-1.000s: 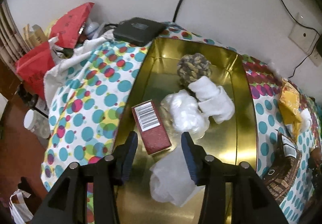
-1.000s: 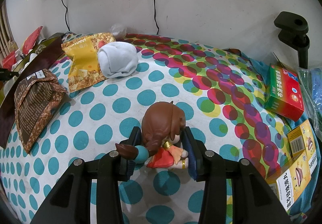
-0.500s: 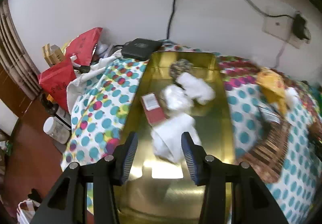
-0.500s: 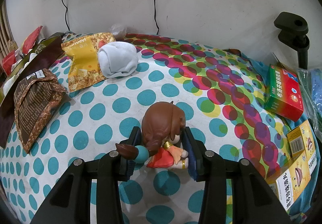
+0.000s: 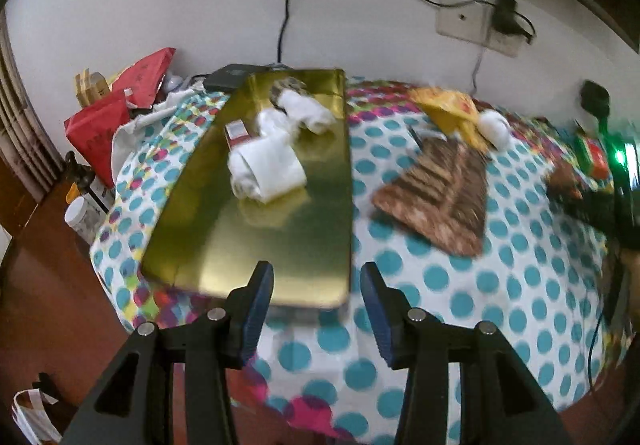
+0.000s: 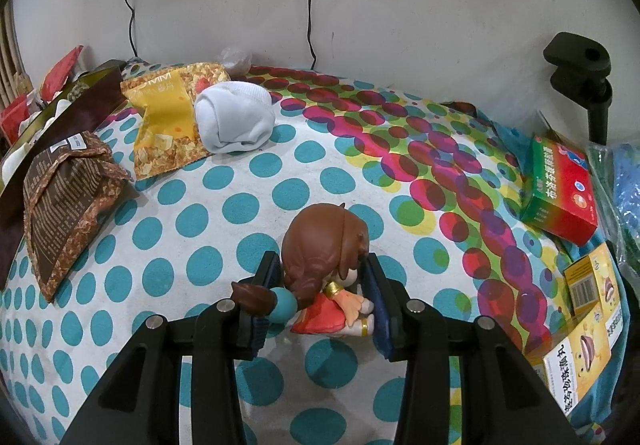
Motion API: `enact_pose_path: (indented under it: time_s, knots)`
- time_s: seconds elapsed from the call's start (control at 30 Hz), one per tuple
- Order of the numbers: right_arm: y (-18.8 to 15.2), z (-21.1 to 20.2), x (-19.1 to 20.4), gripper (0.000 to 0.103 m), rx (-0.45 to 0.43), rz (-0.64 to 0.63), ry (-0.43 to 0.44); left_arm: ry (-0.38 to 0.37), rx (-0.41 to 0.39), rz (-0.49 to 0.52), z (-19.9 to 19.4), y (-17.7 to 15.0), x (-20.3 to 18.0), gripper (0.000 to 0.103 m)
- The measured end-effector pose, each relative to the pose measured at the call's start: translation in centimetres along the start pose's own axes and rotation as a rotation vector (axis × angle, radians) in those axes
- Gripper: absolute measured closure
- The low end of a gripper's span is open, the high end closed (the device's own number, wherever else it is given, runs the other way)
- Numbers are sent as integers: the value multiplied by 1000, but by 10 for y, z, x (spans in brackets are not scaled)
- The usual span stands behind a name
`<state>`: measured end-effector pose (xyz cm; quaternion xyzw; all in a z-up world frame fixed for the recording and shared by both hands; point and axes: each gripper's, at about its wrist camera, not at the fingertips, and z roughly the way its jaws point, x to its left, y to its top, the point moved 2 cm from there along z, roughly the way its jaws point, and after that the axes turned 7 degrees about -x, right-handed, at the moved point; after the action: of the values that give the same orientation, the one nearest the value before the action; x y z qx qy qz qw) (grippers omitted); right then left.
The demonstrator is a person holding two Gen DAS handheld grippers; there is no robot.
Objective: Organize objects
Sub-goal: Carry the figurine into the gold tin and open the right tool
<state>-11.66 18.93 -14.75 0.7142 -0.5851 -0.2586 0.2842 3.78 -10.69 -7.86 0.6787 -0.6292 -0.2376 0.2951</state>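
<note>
Figurine [image 6: 326, 269] sits pinched in your right tongs [image 6: 322, 297]; left tongs [image 5: 316, 309] gape empty. Lift it toward the tray [image 5: 320, 229] at nine o'clock.

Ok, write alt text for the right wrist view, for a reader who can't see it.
The right gripper has its two fingers closed against a brown-haired doll figurine in a red dress, on a polka-dot tablecloth. Farther back lie a rolled white sock, a yellow snack packet and a brown packet; a red-green box sits to the right.
</note>
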Motion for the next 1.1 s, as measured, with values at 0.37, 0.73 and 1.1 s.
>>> enact_pose_path:
  time_s: [0.37,0.73,1.1]
  knots:
    - [0,0,-3,63,-2,-21,-22,-111,26,23,-8,-34,-16,57]
    - [26,-25,9,65,-49,16,-36,-69,-13,-58,-20,-36,45,57]
    - [66,-78,152,65,-142,-136,275,-70,-51,-145,-24,-38,94,57]
